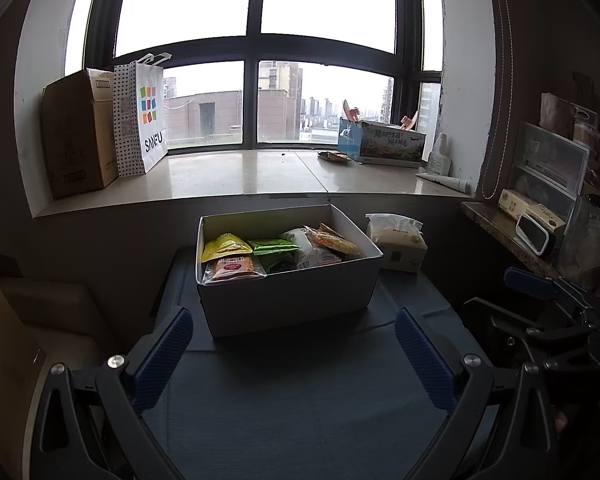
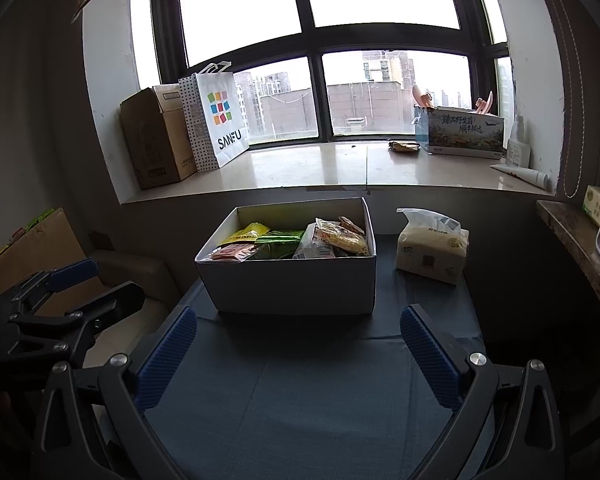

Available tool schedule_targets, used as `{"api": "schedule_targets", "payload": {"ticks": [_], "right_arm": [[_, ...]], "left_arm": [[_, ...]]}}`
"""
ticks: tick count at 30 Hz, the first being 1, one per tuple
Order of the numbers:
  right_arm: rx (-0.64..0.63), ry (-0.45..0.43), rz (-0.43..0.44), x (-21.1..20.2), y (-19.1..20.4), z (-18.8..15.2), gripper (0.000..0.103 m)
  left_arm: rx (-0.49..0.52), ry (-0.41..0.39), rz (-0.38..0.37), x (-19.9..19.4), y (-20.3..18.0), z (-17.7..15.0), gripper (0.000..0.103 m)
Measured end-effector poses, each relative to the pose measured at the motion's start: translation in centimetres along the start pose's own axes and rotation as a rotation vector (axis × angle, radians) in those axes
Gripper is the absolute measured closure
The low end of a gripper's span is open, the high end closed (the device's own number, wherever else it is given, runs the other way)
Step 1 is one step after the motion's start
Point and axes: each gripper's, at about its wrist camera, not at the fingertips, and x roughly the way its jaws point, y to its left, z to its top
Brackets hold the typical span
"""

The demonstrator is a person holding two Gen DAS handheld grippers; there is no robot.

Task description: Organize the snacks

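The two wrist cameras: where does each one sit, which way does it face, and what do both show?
Left wrist: sits behind the open left tool, facing the white snack box and window; the right tool shows at the right edge.
Right wrist: sits behind the open right tool, same direction, box slightly left; the left tool shows at the left edge.
Shared: box, tissue pack, SANFU bag, windowsill.

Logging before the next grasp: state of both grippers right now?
Left gripper: jaws open, holding nothing, short of the white box.
Right gripper: jaws open, holding nothing, also short of the box.
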Motion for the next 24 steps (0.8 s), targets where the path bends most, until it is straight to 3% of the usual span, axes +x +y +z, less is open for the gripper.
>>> {"api": "schedule_targets", "payload": {"ticks": [24], "right_arm": [[-0.003,0.003,-0.002,0.08,0.01,-0.16,0.0]], "left_arm": [[-0.018,0.017,-0.021,0.16,0.27,-0.02,0.0]]}}
